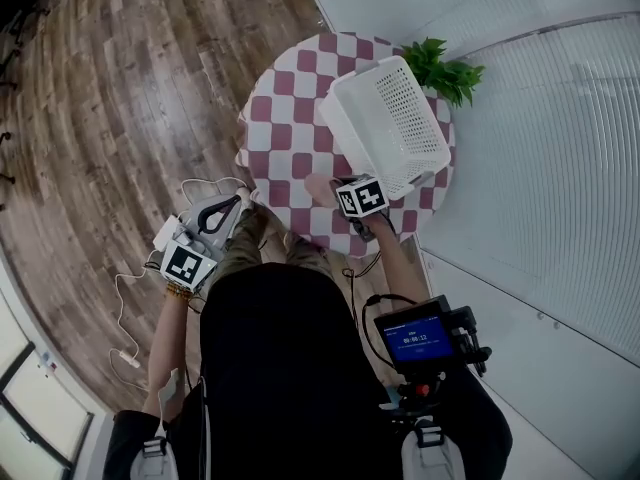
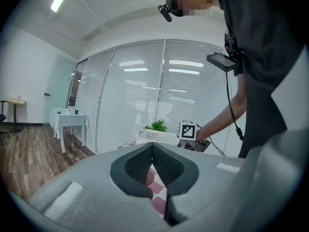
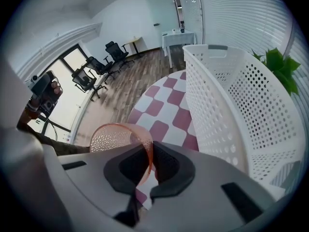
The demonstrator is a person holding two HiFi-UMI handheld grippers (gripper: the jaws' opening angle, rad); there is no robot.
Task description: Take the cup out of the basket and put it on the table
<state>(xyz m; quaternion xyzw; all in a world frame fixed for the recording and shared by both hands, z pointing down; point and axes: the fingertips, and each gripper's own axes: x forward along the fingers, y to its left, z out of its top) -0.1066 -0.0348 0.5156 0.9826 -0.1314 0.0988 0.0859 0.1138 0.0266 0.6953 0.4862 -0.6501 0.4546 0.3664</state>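
The right tool (image 3: 150, 153) has its two jaws closed on the thin wall of a single translucent orange-pink cup (image 3: 113, 138), one pad inside the rim and one outside. The cup's body extends to the left of the jaws. It is tilted rather than upright, with its long axis running roughly along the jaws and its dimpled inside facing the right gripper view. The cup is outside the basket, held above the near part of the table. No view shows whether it touches the tabletop.

Just to the right of the tool stands one white perforated basket (image 3: 227, 100). Its long side runs away from the person, and its tall wall is close beside the jaws. One round table (image 3: 161, 105), covered in a maroon and white check cloth, carries the basket. Bare cloth lies to the left of the basket and ahead of the cup, out to the table's curved left edge. One green plant (image 3: 282, 66) sits beyond the basket's far end.

The left tool (image 2: 152, 151) has its jaws together with nothing between them. In the head view it is off the table's near left edge, above the wooden floor (image 1: 130, 98), well apart from the cup.
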